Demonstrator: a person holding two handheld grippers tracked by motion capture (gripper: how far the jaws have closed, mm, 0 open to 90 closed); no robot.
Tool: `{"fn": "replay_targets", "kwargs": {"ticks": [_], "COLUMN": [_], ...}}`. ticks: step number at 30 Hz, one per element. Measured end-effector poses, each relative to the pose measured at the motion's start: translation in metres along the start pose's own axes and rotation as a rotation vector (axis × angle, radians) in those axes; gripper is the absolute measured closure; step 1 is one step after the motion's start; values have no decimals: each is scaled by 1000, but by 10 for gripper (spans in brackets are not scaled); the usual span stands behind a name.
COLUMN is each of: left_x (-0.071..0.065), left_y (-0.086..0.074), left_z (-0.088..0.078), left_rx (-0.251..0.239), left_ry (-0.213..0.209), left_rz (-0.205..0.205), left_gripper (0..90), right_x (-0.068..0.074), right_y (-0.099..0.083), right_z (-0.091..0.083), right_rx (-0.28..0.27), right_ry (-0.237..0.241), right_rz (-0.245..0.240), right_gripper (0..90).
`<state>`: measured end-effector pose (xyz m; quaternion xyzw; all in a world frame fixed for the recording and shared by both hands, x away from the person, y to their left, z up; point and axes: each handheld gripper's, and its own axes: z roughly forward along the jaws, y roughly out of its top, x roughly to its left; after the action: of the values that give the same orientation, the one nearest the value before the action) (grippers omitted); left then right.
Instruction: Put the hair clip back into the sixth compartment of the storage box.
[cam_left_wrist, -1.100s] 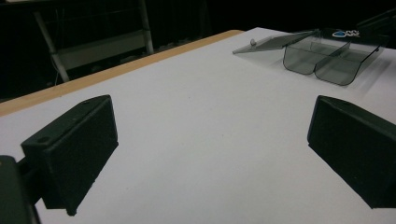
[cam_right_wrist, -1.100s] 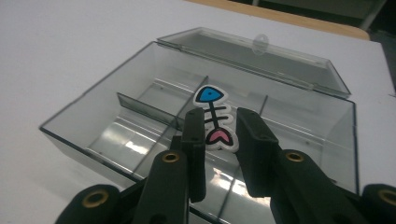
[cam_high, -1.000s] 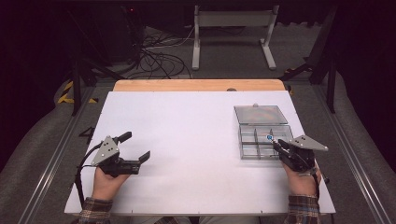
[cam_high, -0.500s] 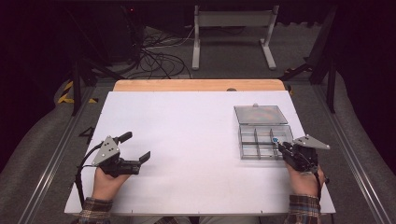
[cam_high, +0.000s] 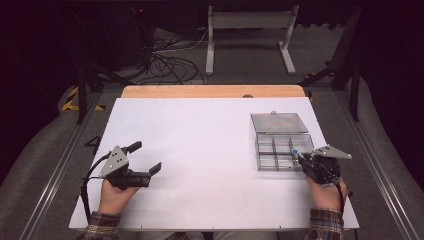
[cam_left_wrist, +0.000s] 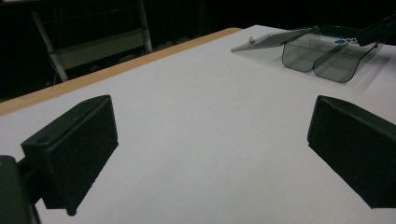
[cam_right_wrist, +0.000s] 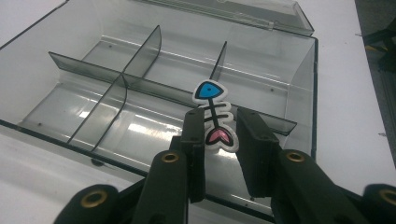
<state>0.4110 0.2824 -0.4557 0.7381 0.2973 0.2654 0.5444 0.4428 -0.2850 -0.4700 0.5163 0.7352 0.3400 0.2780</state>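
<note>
Right gripper (cam_right_wrist: 219, 140) pinches the fish sticker (cam_right_wrist: 214, 115) over the box (cam_high: 260, 150) at 3 o'clock, so release low inside 1 compartment; left gripper (cam_high: 145, 160) idles, spread wide.

Bright, even light from overhead floods the white surface (cam_high: 200, 150), while everything around it sinks into near-black. The high view is soft and slightly grainy. Ahead of the right hand-held gripper (cam_right_wrist: 219, 140), glare streaks the clear box (cam_right_wrist: 163, 93) floor (white smears, sharp enough). The left hand-held gripper (cam_left_wrist: 210, 144) casts only faint shadows; its near pads (cam_left_wrist: 74, 149) blur.
</note>
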Motion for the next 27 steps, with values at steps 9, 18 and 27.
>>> {"fn": "replay_targets", "kwargs": {"ticks": [9, 18, 27], "left_x": [0, -1, -1], "left_y": [0, 0, 0], "left_z": [0, 1, 1], "left_rx": [0, 1, 3], "left_ry": [3, 0, 1], "left_rz": [0, -5, 1], "left_gripper": [24, 24, 24], "right_x": [0, 0, 0], "right_y": [0, 1, 1], "right_z": [1, 2, 3], "right_rx": [-11, -26, -41], "right_ry": [-1, -3, 2], "right_rz": [-4, 3, 5], "right_gripper": [656, 602, 517]}}
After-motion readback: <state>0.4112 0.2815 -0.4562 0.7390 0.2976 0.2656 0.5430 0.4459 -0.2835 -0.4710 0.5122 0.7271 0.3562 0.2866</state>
